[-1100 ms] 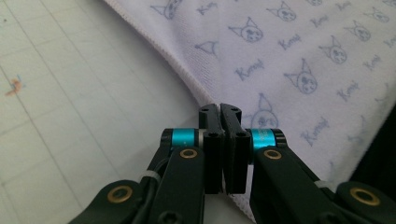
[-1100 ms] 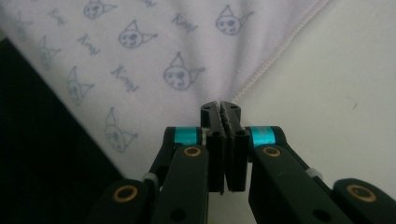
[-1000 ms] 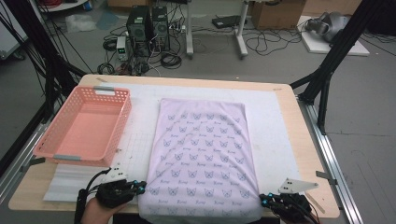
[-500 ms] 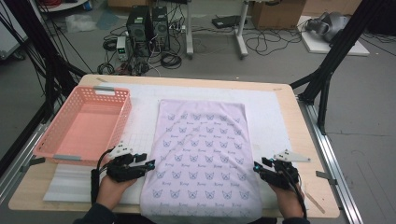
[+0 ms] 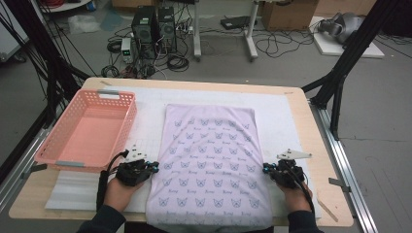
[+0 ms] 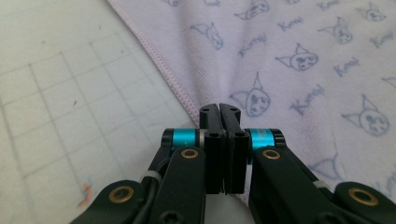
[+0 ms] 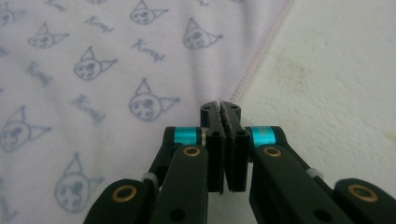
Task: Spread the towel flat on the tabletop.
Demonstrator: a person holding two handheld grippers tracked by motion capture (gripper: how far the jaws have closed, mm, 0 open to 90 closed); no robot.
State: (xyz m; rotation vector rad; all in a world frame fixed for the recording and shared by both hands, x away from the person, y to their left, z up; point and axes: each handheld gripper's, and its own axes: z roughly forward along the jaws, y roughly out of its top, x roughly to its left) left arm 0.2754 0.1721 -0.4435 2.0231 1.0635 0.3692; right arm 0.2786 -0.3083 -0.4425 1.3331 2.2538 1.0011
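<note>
On the white mat (image 5: pixel 286 116), the lilac towel (image 5: pixel 211 160) lies flat, its near end hanging over the table edge beside the pink basket (image 5: pixel 85 131). Left gripper (image 5: pixel 145 167) and right gripper (image 5: pixel 266 169) have just closed, each pinching one side hem. Gripping opposite edges level probably prepares a fold.

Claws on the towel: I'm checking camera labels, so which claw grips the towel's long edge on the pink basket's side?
The left claw, shut on the lilac towel beside the pink basket. The right claw pinches the opposite edge, away from the basket.
</note>
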